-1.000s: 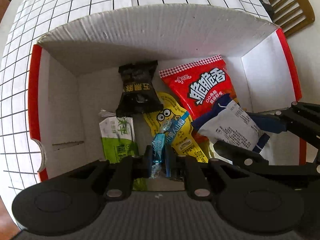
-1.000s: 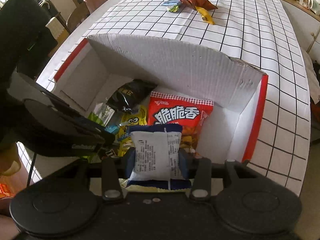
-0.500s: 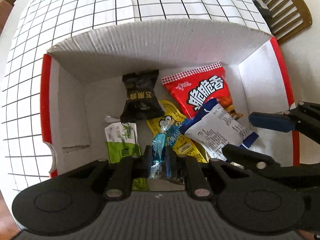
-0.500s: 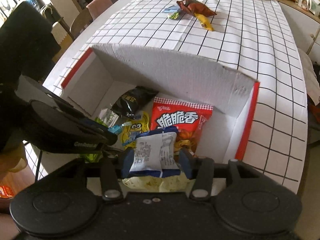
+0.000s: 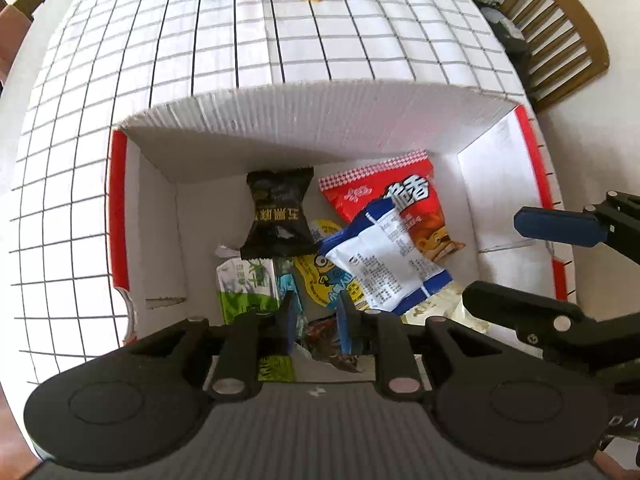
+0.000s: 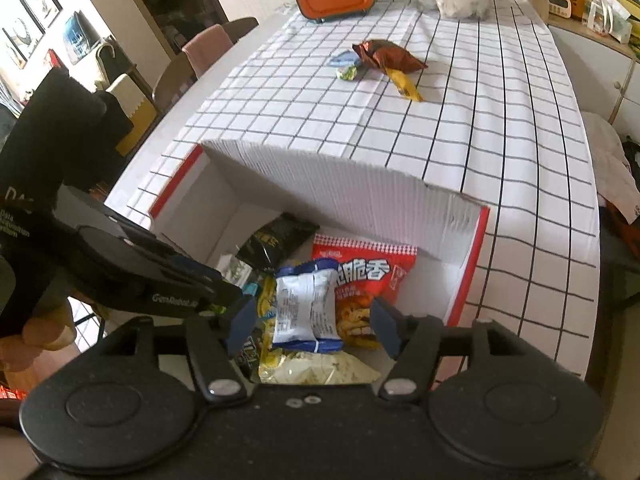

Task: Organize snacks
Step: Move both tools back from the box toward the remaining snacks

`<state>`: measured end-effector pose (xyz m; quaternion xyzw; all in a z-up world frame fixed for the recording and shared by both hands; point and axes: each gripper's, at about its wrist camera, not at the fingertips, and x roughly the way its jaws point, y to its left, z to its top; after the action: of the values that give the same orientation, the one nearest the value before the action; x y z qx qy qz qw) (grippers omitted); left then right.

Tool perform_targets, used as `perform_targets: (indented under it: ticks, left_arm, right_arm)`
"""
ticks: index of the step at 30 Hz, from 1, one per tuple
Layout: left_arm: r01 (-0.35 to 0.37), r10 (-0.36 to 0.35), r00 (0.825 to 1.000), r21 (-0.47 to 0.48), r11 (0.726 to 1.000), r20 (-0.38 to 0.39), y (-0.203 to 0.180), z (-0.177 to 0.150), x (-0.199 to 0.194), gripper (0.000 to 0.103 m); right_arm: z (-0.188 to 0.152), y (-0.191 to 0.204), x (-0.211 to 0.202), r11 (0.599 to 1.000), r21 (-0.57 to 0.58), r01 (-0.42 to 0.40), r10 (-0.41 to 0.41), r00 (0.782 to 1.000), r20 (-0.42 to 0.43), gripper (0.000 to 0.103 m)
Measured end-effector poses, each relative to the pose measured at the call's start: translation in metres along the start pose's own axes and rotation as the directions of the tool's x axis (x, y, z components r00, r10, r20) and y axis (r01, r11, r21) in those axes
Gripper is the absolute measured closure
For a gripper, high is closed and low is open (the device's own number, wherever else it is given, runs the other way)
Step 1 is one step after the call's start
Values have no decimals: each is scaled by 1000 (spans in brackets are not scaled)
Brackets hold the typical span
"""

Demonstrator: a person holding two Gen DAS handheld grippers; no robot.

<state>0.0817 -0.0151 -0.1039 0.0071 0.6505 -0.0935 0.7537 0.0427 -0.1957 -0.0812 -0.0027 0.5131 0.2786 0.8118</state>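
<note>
Snacks are mostly in the white cardboard box (image 5: 304, 128) on the gridded tablecloth (image 6: 500, 140); a few strays sit far up the table: brown bag (image 6: 386, 54), yellow bar (image 6: 406, 86), small green and blue packets (image 6: 346, 68).

What just changed: we let go of both items over the box.
- Right gripper (image 6: 314, 330): jaws opening, spread well clear of the blue-and-white packet (image 6: 306, 306). Neither pad touches it. It now lies across the red bag (image 5: 384, 196) and the yellow packet (image 5: 320, 280).
- Left gripper (image 5: 314, 320): jaws opening, only a narrow gap so far. The teal candy (image 5: 286, 280) it was pinching a second ago is out of the jaws and lies in the box beside the green packet (image 5: 246, 286). What shows between the fingers is a dark brownish wrapper (image 5: 332, 340) on the floor of the box, not gripped as far as we can tell.

Versus the earlier frames:
- A second ago both grippers were clamped, left on the candy, right on the packet.
- Both cameras now sit higher: more tablecloth above the far wall, and the strays show in the left view.
- Black packet (image 5: 278, 216) and red bag have not moved.

Read: this drop is done. Next job is likely the strays at the far end. Box is getting layered, so later drops may slide.
</note>
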Motion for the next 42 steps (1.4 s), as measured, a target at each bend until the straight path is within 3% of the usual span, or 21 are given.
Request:
perform_targets:
  ticks: [4, 6, 8, 11, 21, 25, 34, 42]
  left_arm:
    - [-11, 10, 998, 10, 1000, 55, -1, 3, -15, 72]
    - [-19, 18, 996, 8, 1000, 87, -1, 5, -23, 61]
    - [-26, 25, 991, 4, 1000, 135, 0, 7, -32, 42]
    - [-30, 29, 981, 3, 1000, 194, 2, 9, -45, 37]
    - [-37, 37, 945, -6, 999, 325, 13, 23, -78, 27]
    - [-45, 49, 930, -20, 999, 365, 19, 32, -87, 25]
    - [-53, 66, 887, -43, 998, 457, 46, 60, -106, 22]
    - [-91, 107, 867, -55, 994, 486, 74, 98, -108, 21]
  right_arm:
    - [7, -1, -10, 1000, -6, -10, 10, 999, 32, 35]
    - [11, -1, -17, 1000, -10, -11, 12, 998, 58, 29]
    - [16, -2, -23, 1000, -13, -12, 13, 996, 84, 28]
    - [24, -3, -31, 1000, -14, -14, 16, 993, 114, 24]
    - [49, -7, -49, 1000, -20, -21, 25, 981, 193, 17]
    - [63, -7, -55, 1000, -25, -14, 20, 973, 229, 9]
    - [100, -8, -53, 998, -54, 11, 4, 962, 274, 7]
    - [140, -20, -34, 999, -44, 19, -7, 964, 266, 7]
